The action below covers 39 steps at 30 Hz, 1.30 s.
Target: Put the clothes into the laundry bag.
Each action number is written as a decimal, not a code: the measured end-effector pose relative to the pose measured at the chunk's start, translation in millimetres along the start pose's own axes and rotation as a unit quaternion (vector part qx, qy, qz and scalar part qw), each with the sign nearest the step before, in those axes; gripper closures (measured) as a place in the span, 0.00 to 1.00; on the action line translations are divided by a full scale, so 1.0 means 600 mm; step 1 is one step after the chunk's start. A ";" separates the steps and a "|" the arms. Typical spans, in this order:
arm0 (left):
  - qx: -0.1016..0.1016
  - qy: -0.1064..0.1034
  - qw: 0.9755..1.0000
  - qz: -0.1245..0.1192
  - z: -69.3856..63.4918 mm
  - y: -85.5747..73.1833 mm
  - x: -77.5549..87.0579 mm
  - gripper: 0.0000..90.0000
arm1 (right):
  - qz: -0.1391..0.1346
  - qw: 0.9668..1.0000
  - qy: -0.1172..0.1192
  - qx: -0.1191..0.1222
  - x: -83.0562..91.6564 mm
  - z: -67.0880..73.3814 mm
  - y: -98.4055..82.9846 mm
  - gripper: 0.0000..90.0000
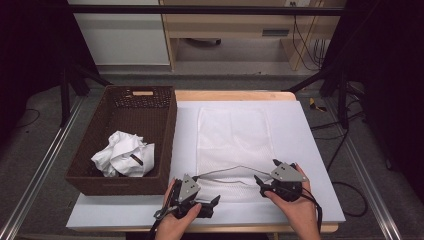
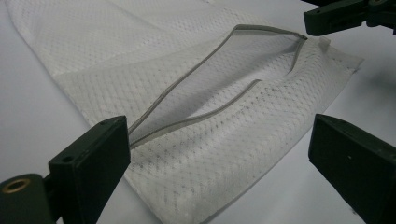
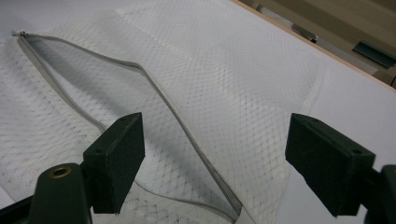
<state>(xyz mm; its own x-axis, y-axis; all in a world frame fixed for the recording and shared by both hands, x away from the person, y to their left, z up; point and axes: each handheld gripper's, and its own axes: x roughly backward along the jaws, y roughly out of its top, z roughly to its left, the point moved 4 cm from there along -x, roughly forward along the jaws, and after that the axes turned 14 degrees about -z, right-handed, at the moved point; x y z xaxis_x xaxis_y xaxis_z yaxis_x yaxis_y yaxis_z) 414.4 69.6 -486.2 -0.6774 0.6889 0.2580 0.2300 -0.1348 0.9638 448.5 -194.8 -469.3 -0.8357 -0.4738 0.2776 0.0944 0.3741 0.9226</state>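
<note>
The white mesh zip-up laundry bag [image 1: 234, 145] lies flat on the white table cover [image 1: 320, 150], its grey-edged zip mouth [image 1: 235, 171] at the near end, already gaping a little; so I'd judge the opening step done or nearly so, w/ the filling not yet begun; the crumpled white cloth [image 1: 124, 154] sits in the dark brown woven basket [image 1: 150, 107], left of the bag and well apart from it, so fetching it and stuffing it in looks like what's left; left gripper [image 1: 209, 204] hovers just off the bag's near-left corner, jaws spread wide, nothing between them, the mouth's left end [image 2: 140, 135] ahead of them in the left gripper view; right gripper [image 1: 261, 183] sits at the bag's near-right corner, jaws likewise apart and empty, the zip's edge [image 3: 187, 135] running between them w/o being pinched; edges & room: the basket's right wall stands just beside the bag's left edge, so a reach that way must lift over the rim; right of the bag there's bare cover; the table's near edge is close behind both hands, little slack there; beyond the bag, open cover to the wooden far edge [image 1: 235, 95].
</note>
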 end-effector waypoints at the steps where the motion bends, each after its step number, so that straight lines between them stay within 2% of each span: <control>1: 0.004 -0.001 1.000 0.000 0.001 0.001 0.001 0.07 | 0.001 1.000 -0.002 0.001 -0.001 0.000 0.000 0.23; 3: 0.006 -0.001 1.000 0.001 0.002 0.002 0.002 0.07 | 0.002 1.000 -0.003 0.002 -0.001 0.000 0.001 0.23; 7: -0.004 0.008 1.000 -0.002 0.005 0.007 0.004 0.06 | 0.011 1.000 -0.016 0.009 0.000 -0.003 0.007 0.25; 8: -0.003 0.007 1.000 -0.006 0.006 0.009 0.003 0.06 | 0.019 1.000 -0.014 0.009 -0.004 -0.007 0.020 0.27; 10: -0.003 0.006 1.000 -0.008 0.006 0.009 0.003 0.06 | 0.021 1.000 -0.008 0.004 -0.006 -0.009 0.029 0.28; 13: -0.007 0.007 1.000 -0.007 0.005 0.008 0.002 0.06 | 0.036 0.999 0.014 0.021 -0.025 -0.022 0.063 0.31; 18: -0.002 0.005 1.000 -0.004 0.007 0.006 0.003 0.06 | 0.035 0.998 0.039 0.019 -0.048 -0.026 0.077 0.36; 19: 0.000 0.005 1.000 -0.004 0.009 0.007 0.005 0.07 | 0.010 0.999 0.045 0.019 -0.050 -0.018 0.070 0.38; 20: 0.000 0.005 1.000 -0.004 0.009 0.007 0.005 0.08 | 0.004 0.999 0.047 0.012 -0.051 -0.013 0.063 0.40; 21: 0.004 0.005 1.000 -0.003 0.009 0.008 0.005 0.08 | 0.019 0.998 0.065 0.008 -0.050 -0.004 0.049 0.39; 22: 0.004 0.005 1.000 -0.003 0.009 0.008 0.005 0.09 | 0.025 0.997 0.073 0.013 -0.048 -0.001 0.041 0.41; 24: 0.002 0.006 1.000 0.002 0.009 0.008 0.004 0.10 | 0.025 0.997 0.078 0.008 -0.042 0.004 0.031 0.44; 25: 0.002 0.008 1.000 0.002 0.009 0.008 0.004 0.10 | 0.025 0.996 0.089 -0.001 -0.038 0.009 0.026 0.45; 26: 0.002 0.012 1.000 0.006 0.010 0.007 0.003 0.12 | 0.026 0.994 0.104 0.018 -0.036 0.015 0.022 0.49; 28: 0.003 0.014 1.000 0.011 0.009 0.005 0.002 0.13 | 0.031 0.994 0.105 0.027 -0.037 0.014 0.021 0.50; 30: 0.003 0.012 1.000 0.019 0.007 0.002 0.000 0.15 | 0.049 0.994 0.096 0.037 -0.042 0.012 0.011 0.56; 33: -0.001 0.013 1.000 0.021 0.005 0.001 -0.001 0.16 | 0.060 0.992 0.100 0.043 -0.045 0.013 0.001 0.57; 37: -0.002 0.008 1.000 0.026 0.002 0.000 -0.003 0.16 | 0.068 0.991 0.107 0.047 -0.051 0.015 -0.006 0.64; 38: 0.000 0.008 1.000 0.025 0.003 0.000 -0.002 0.16 | 0.069 0.989 0.119 0.048 -0.053 0.019 -0.007 0.69; 39: 0.000 0.008 1.000 0.025 0.003 0.000 -0.002 0.16 | 0.069 0.989 0.119 0.048 -0.053 0.019 -0.007 0.69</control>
<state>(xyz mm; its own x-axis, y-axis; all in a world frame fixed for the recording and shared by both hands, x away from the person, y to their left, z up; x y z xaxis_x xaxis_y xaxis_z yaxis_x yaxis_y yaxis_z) 416.3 69.8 -486.7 -0.6768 0.6694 0.3064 0.2634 -0.1685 0.9499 468.5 -172.5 -484.7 -0.6664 -0.5828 0.4651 0.1375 0.5170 0.8448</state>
